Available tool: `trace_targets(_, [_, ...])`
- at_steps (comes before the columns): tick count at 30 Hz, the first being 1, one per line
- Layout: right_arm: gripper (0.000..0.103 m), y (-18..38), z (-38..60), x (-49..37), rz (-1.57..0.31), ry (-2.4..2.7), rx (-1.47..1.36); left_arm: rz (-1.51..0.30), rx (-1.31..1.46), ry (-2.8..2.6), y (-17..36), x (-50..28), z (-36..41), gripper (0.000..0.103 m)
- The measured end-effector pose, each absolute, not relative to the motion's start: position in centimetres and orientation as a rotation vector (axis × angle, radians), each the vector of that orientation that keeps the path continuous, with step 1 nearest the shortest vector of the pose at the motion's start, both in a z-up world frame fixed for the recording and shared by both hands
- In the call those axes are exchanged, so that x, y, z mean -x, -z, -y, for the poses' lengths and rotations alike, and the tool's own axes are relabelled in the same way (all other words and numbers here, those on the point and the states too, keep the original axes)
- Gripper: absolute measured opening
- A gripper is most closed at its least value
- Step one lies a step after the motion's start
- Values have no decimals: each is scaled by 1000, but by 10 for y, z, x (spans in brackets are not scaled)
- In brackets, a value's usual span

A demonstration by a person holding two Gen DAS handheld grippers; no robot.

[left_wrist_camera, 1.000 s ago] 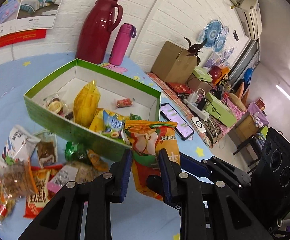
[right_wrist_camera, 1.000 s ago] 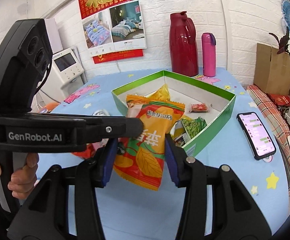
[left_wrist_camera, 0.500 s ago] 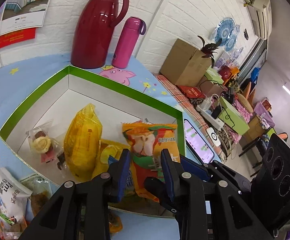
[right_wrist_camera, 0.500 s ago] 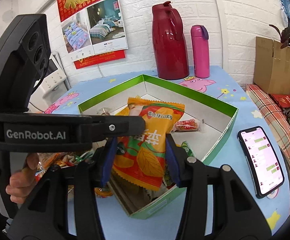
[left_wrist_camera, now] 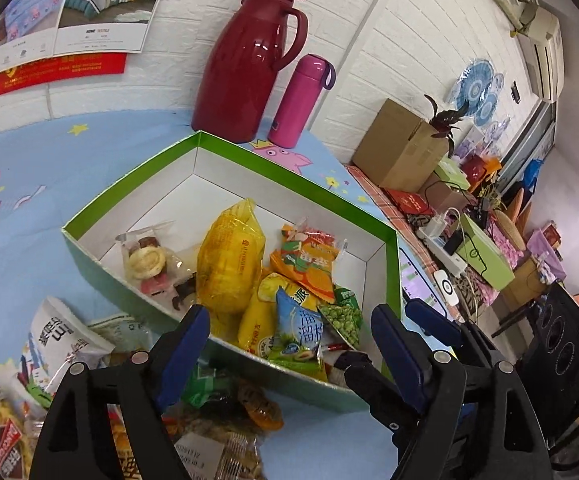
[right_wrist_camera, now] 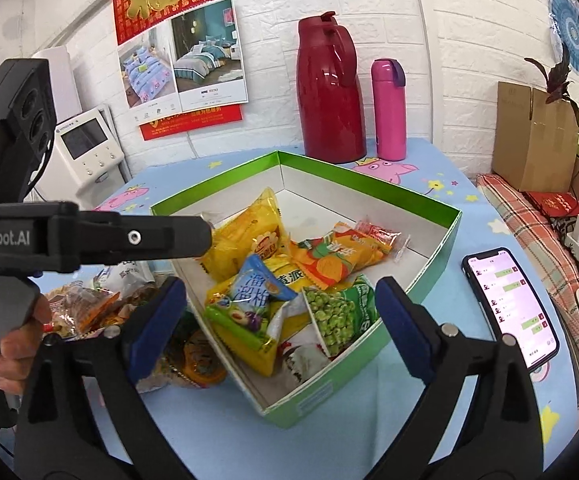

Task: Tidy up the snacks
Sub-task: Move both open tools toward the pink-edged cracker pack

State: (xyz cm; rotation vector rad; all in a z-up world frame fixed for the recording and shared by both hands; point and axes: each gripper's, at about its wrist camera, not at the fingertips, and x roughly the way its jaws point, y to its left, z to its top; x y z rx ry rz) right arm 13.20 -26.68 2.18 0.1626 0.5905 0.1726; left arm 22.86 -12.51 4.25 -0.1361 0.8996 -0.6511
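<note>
The green box (left_wrist_camera: 297, 184) with white inside walls holds several snack packs. An orange fruit-print pack (left_wrist_camera: 309, 264) lies loose in it, next to a big yellow bag (left_wrist_camera: 229, 264) and a green pea pack (left_wrist_camera: 343, 318). My left gripper (left_wrist_camera: 289, 328) hangs open over the box's near wall with nothing between its fingers. In the right wrist view the same orange pack (right_wrist_camera: 337, 256) rests in the box (right_wrist_camera: 429, 204). There my right gripper (right_wrist_camera: 279, 300) is also open and holds nothing, just above the near corner.
Loose snack packs (left_wrist_camera: 61, 344) lie on the blue cloth left of the box. A red jug (left_wrist_camera: 249, 64) and a pink bottle (left_wrist_camera: 301, 100) stand behind it. A lit phone (right_wrist_camera: 509, 308) lies to the right. A hand (right_wrist_camera: 13, 352) grips the left tool.
Both grippers carried the orange pack forward over the box, then opened. The pack dropped and now lies inside the box among the other snacks.
</note>
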Motion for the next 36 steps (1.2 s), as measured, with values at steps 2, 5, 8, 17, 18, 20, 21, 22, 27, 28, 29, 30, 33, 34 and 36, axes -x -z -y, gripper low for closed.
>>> trace_targets(2, [96,-28,260,-121,-570,-181,-153,-891,128,644,-49,-218,116,84])
trace_targets(5, [96,-34,248,-100,-550,-196,-137,-874,125,636,-58,-200,102,85])
trace_targets(8, [96,-35,238,-81,-548,-222,-129,-877,123,622,-60,-181,88,85])
trace_targets(17, [96,-14,228,-46,-625,-247,-182,-913,91,608,-39,-142,65,85])
trace_targets(18, [96,-12,228,-44,-632,-247,-186,-924,79,606,-34,-144,67,85])
trace_targets(20, [96,-8,227,-41,-648,-244,-185,-945,64,613,-26,-150,73,85])
trace_targets(21, [96,-7,227,-39,-653,-242,-185,-955,56,615,-22,-156,76,85])
trace_targets(22, [96,-5,226,-38,-659,-242,-186,-966,47,614,-18,-162,80,85])
trace_targets(27, [96,-1,229,-35,-679,-236,-195,-1015,23,595,-2,-190,93,81])
trace_targets(28, [96,0,230,-35,-682,-233,-191,-1023,13,596,1,-190,94,78])
trace_targets(29, [96,1,231,-34,-687,-233,-189,-1033,1,604,4,-188,95,68])
trace_targets(30, [96,2,232,-33,-693,-233,-190,-1050,-14,615,9,-184,96,63])
trace_targets(33, [96,9,233,-33,-724,-237,-190,-1104,-22,661,24,-163,95,62])
trace_targets(34, [96,11,233,-33,-733,-238,-187,-1097,-35,671,26,-153,95,63])
trace_targets(36, [96,16,232,-30,-748,-245,-179,-1092,-50,693,25,-135,92,62])
